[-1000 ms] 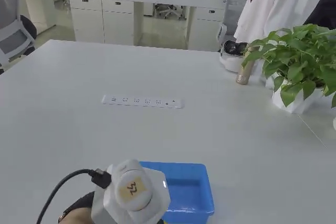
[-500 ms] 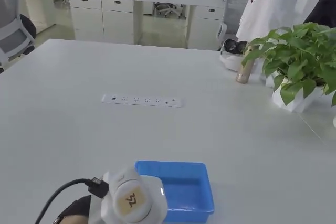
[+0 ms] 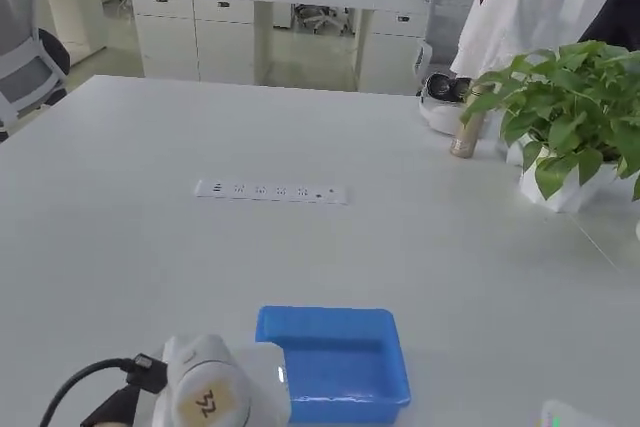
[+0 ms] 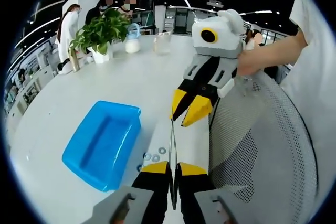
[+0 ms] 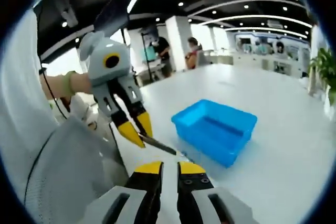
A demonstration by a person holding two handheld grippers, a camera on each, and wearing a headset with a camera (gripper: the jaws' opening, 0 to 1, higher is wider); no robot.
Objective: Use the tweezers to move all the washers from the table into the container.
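Left gripper (image 4: 172, 170) fingers are clamped on the tweezers (image 4: 172, 142). We see the thin shaft run straight out along the jaws, its long axis in line with the gripper and its tips aimed at the right gripper (image 4: 178, 121) just ahead. The right gripper's fingers sit a little apart, on nothing. The tweezers hang over the near edge of the white table (image 4: 131, 77). A few washers (image 4: 155, 157) lie flat just beside them, near the wall of the blue container (image 4: 125, 148). The left gripper view gives us those washers, a mesh chair back (image 4: 252, 150) and a potted plant (image 4: 100, 30) at the far end. The right gripper view gives us the tweezers side-on, slanting down from the left gripper toward the table edge. The head view gives us the left gripper's white body with its black cable beside the container, a power strip (image 3: 270, 192) mid-table, and white office cabinets (image 3: 230, 37) beyond.
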